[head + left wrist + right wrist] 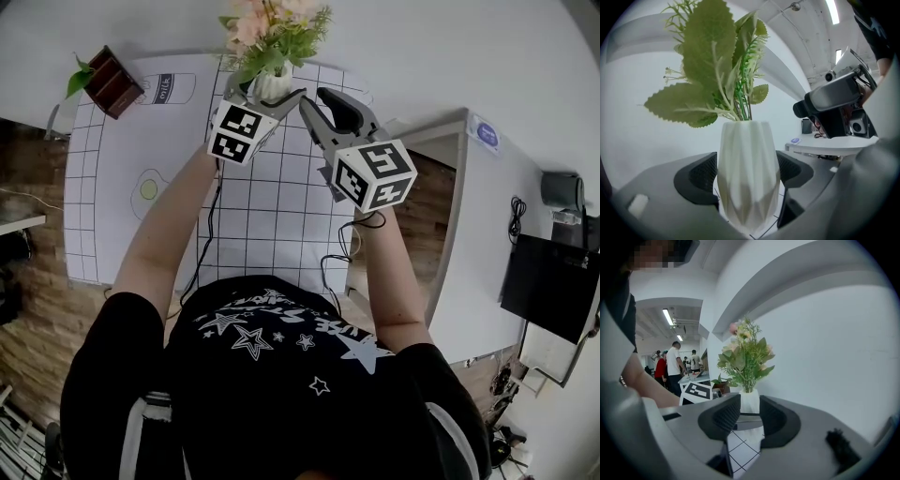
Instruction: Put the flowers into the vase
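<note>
A white faceted vase [273, 87] stands at the far end of the gridded mat, with pink flowers and green leaves [277, 33] in it. My left gripper [272, 96] reaches around it. In the left gripper view the vase [747, 154] fills the gap between the two dark pads [696, 180], which sit close beside its walls without visibly pressing; leafy stems [717, 70] rise from it. My right gripper [314, 96] is just right of the vase, open, with nothing between its pads. It looks at the vase [750, 401] and bouquet [745, 357] a short way ahead.
A brown planter box [111, 81] with a green leaf stands at the mat's far left corner. The white gridded mat [272, 206] covers the table; a white cabinet top [487, 234] lies right. Several people [672, 366] stand in the background. The right gripper's body [834, 98] shows beside the vase.
</note>
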Available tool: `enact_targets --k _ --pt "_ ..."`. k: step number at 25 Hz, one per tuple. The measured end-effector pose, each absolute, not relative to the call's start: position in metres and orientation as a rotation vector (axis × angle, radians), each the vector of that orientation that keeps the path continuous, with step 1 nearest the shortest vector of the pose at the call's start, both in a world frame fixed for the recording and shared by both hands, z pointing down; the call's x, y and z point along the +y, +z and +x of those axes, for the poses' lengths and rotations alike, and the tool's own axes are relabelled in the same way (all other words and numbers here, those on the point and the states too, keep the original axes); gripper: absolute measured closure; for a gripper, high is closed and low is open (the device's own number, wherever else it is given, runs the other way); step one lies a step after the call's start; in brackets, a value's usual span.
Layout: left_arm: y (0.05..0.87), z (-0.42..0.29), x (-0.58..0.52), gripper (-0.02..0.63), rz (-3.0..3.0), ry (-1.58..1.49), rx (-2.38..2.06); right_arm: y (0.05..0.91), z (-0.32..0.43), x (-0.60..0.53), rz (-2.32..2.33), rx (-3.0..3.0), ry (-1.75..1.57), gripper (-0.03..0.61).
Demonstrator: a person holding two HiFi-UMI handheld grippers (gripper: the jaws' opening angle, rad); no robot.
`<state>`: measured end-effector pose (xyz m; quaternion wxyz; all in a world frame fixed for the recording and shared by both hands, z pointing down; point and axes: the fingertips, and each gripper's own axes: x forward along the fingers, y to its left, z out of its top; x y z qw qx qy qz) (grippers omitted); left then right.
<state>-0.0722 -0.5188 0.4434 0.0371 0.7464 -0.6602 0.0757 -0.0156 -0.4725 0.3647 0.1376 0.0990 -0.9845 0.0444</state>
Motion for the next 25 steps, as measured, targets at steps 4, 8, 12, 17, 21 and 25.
enact_targets --k 4,8,12,17,21,25 --pt "0.444 -0.074 -0.517 0.213 2.274 0.218 -2.026 0.366 -0.012 -0.468 0.290 -2.840 0.135 0.446" --pt "0.445 -0.072 -0.510 0.173 2.266 0.211 -2.014 0.368 -0.006 -0.464 0.312 -2.830 0.137 0.445" --pt "0.440 -0.076 -0.487 0.169 2.210 0.131 -2.062 0.366 0.000 -0.460 0.355 -2.828 0.142 0.445" --pt "0.448 -0.075 -0.440 0.169 2.175 0.105 -2.035 0.360 0.006 -0.444 0.414 -2.835 0.164 0.446" --pt "0.450 -0.084 -0.407 0.172 2.157 0.128 -2.008 0.350 0.002 -0.424 0.449 -2.856 0.173 0.446" --pt "0.439 -0.092 -0.371 0.173 2.152 0.084 -2.002 0.345 -0.005 -0.393 0.442 -2.854 0.148 0.446"
